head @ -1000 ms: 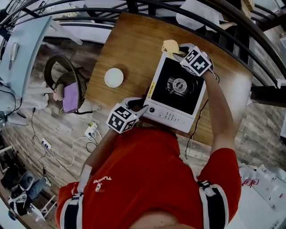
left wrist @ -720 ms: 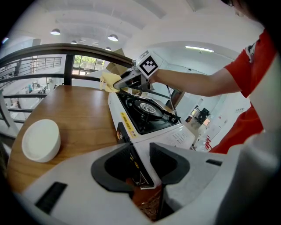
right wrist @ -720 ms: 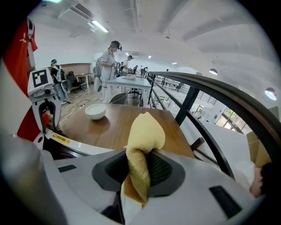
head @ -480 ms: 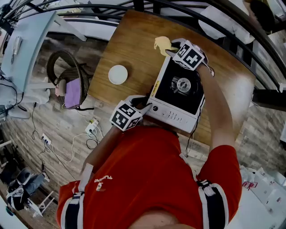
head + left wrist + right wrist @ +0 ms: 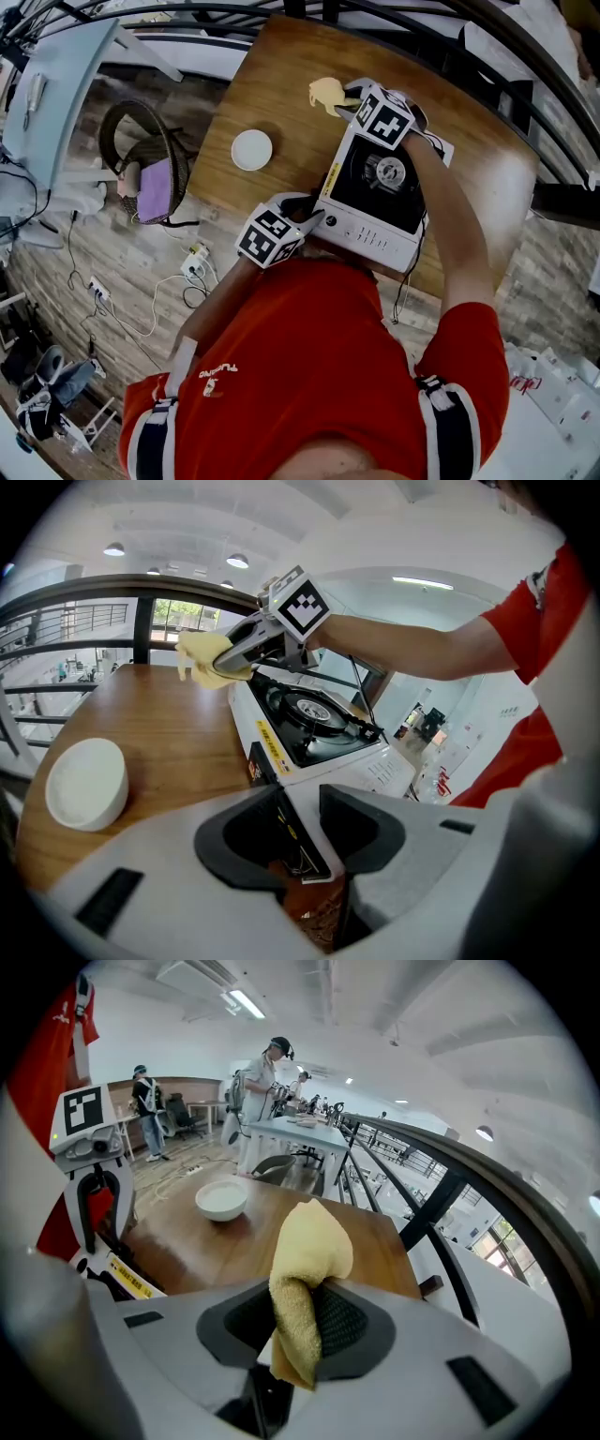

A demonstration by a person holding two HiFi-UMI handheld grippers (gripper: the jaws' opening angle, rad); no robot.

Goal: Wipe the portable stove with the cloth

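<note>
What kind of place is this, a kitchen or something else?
Probably a large indoor workshop or lab, not a kitchen: the stove sits on a wooden table beside a railing, power strips lie on the floor, and other people work at tables behind.

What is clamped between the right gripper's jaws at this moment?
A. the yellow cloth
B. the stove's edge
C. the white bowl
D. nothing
A: in the right gripper view, the right gripper's jaws are shut on the yellow cloth, which sticks up out of them; the left gripper pinches the portable stove's corner.
</note>
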